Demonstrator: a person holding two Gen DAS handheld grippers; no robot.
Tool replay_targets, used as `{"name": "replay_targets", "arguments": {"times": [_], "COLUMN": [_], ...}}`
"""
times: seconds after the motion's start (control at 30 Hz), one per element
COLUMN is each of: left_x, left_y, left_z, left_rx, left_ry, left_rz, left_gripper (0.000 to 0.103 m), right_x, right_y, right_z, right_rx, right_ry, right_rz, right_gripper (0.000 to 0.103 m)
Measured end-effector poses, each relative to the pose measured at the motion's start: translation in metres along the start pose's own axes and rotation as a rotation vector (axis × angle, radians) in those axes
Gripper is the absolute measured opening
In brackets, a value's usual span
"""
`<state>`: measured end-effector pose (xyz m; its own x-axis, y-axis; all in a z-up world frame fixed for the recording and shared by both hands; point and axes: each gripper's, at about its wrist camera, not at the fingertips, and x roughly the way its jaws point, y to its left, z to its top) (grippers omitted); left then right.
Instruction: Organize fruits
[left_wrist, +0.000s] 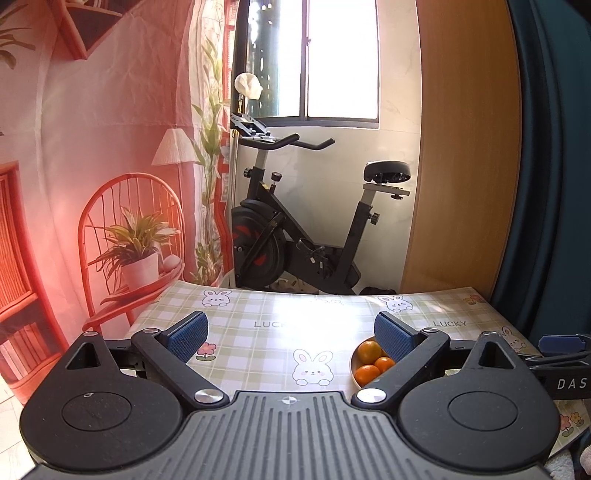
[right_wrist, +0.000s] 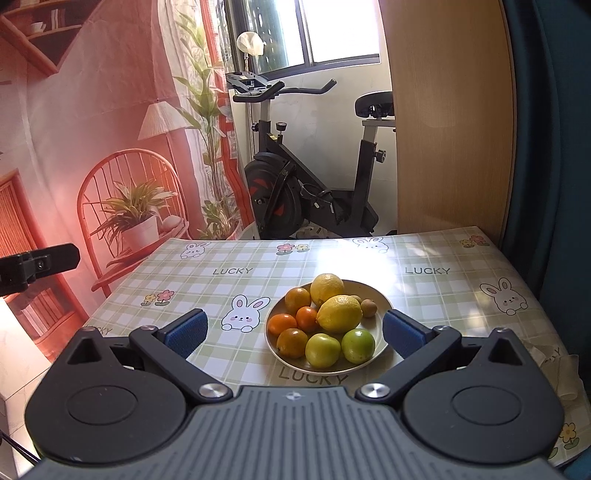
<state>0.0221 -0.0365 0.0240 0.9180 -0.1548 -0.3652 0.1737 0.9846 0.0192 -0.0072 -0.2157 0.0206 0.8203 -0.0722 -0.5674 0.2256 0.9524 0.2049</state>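
A cream plate (right_wrist: 328, 369) stands on the checked tablecloth (right_wrist: 255, 280). It holds two lemons (right_wrist: 340, 314), several oranges (right_wrist: 282, 324), two green fruits (right_wrist: 357, 345) and small brown kiwis (right_wrist: 368, 307). My right gripper (right_wrist: 295, 328) hovers just in front of the plate, open, with nothing between its blue pads (right_wrist: 184, 332). My left gripper (left_wrist: 290, 332) is open too and empty, left of the plate. Its right finger hides most of the plate (left_wrist: 352, 363), so only three oranges (left_wrist: 369, 350) show. Each gripper appears at the edge of the other's view.
An exercise bike (right_wrist: 314, 192) stands beyond the table's far edge. A wooden panel (right_wrist: 450, 110) and a dark blue curtain (right_wrist: 554, 147) rise at the right, a printed backdrop (right_wrist: 110, 129) at the left. Something pale and crumpled (right_wrist: 565, 373) lies at the table's right edge.
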Motion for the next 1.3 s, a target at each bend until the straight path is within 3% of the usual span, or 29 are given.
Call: {"name": "replay_targets", "arguments": {"times": [0.4,1.3], "left_x": [-0.012,-0.011], "left_y": [-0.006,-0.005], "left_z": [0.003,0.009], "left_rx": [0.016,0.004], "left_ry": [-0.030,-0.018], "left_rz": [0.018,0.033], "left_gripper": [0.099,0.099], "right_x": [-0.012,-0.017], "right_y": [0.000,0.002], "right_z": [0.002,0.003], "right_rx": [-0.003,-0.023], "right_ry": [-0.032,-0.048], "right_rz": [-0.008,-0.014], "right_gripper": [0.103,0.103]}}
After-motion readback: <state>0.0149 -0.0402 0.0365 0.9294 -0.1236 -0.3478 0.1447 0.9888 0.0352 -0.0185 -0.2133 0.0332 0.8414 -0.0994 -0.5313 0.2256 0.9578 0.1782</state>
